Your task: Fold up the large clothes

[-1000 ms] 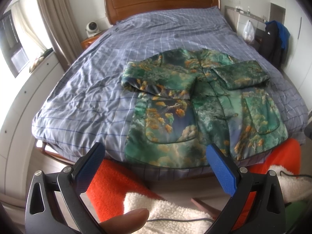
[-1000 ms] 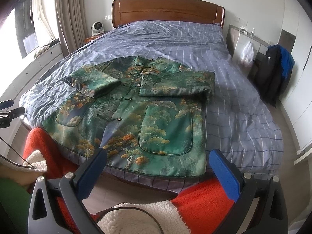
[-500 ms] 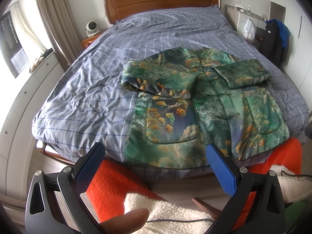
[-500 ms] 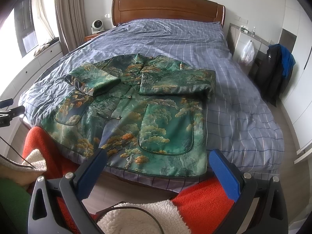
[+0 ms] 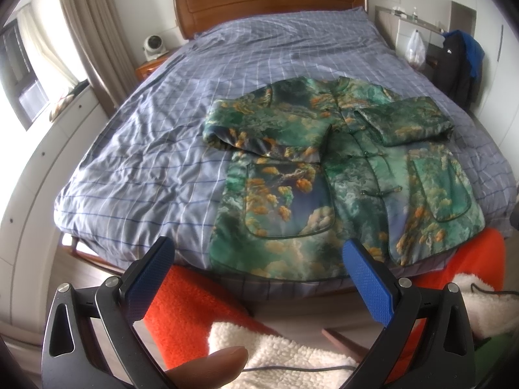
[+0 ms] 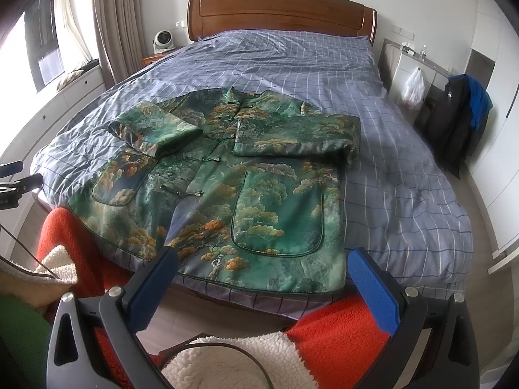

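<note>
A fingertip (image 5: 207,368) is cut off by the bottom edge.

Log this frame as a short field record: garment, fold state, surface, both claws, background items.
garment: green patterned jacket, lying front up, fastened
fold state: both sleeves folded in across the chest; body not yet folded
surface: bed with blue checked cover, hem at the near edge
left claw: open, empty, short of the jacket
right claw: open, empty, short of the hem
background: wooden headboard, small white fan, dark coat

Green jacket (image 5: 337,175) on bed (image 5: 155,149)
</note>
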